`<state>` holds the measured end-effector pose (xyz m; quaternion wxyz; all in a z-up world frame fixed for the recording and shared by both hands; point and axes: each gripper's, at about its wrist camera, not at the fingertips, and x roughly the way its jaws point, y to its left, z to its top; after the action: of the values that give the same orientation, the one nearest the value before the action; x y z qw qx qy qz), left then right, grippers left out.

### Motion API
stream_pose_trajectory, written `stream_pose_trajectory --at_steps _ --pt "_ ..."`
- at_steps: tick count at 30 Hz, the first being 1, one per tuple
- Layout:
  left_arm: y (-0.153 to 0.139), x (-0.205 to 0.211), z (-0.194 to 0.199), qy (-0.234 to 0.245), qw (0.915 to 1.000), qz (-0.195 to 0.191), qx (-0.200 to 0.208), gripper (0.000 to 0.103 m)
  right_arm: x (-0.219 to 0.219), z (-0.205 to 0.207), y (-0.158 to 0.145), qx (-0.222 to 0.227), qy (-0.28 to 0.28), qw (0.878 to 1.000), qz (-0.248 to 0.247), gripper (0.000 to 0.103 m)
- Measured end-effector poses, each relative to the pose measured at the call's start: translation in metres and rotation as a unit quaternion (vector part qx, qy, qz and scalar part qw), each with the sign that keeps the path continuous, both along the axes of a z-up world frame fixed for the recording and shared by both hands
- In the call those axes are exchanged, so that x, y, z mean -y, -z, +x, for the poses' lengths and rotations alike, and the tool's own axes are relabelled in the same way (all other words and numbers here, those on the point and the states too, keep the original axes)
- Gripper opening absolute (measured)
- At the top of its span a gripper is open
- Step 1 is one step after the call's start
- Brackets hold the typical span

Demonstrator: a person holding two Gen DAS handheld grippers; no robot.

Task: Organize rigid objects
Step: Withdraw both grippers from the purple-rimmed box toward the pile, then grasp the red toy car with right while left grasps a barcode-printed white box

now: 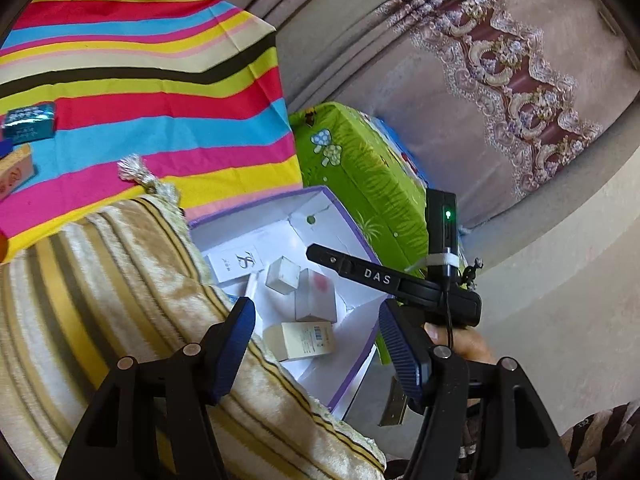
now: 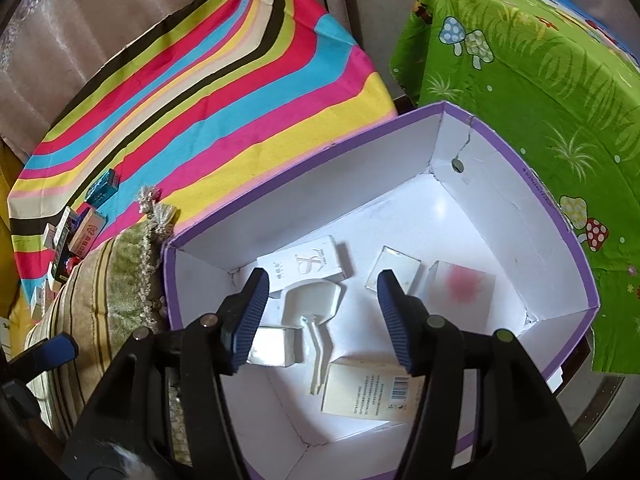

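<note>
Hovering over the purple-rimmed white cardboard box (image 2: 472, 184), the right gripper (image 2: 320, 320) has its blue ribbed jaws parted with nothing between them; the left gripper (image 1: 316, 344), beside the striped plush cushion (image 1: 100, 280), is likewise apart and empty. Several small white cartons (image 2: 304, 266) and a cream barcode carton (image 2: 368, 390) already lie inside, so a drop-off looks just finished. Next, I judge, comes reaching back to the small packets (image 2: 86, 232) left on the rainbow-striped cloth (image 2: 224, 92), well apart from the box. That cluster sits tiny at the frame edge, partly behind the cushion, so their number is unclear.
</note>
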<state>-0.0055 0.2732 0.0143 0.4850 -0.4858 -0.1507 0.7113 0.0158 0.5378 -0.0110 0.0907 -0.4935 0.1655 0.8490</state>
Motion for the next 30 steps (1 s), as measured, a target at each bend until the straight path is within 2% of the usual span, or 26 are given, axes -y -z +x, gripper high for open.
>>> stream_pose_trajectory --at_steps 7,14,21,30 --pt "-0.008 0.048 -0.012 -0.059 0.9981 -0.006 -0.017 0.065 0.030 -0.006 -0.009 -0.006 -0.032 0.999 0.004 0.064" --pt "-0.003 0.129 -0.020 -0.158 0.9867 -0.030 -0.022 0.065 0.088 -0.017 -0.023 -0.023 -0.099 0.995 0.011 0.065" --pt "0.006 0.214 -0.020 -0.255 0.9641 -0.071 -0.016 0.065 0.149 -0.032 -0.034 -0.039 -0.162 0.986 0.024 0.066" --pt "0.018 0.279 -0.020 -0.323 0.9401 -0.108 -0.006 0.065 0.205 -0.055 -0.029 -0.041 -0.221 0.973 0.044 0.067"
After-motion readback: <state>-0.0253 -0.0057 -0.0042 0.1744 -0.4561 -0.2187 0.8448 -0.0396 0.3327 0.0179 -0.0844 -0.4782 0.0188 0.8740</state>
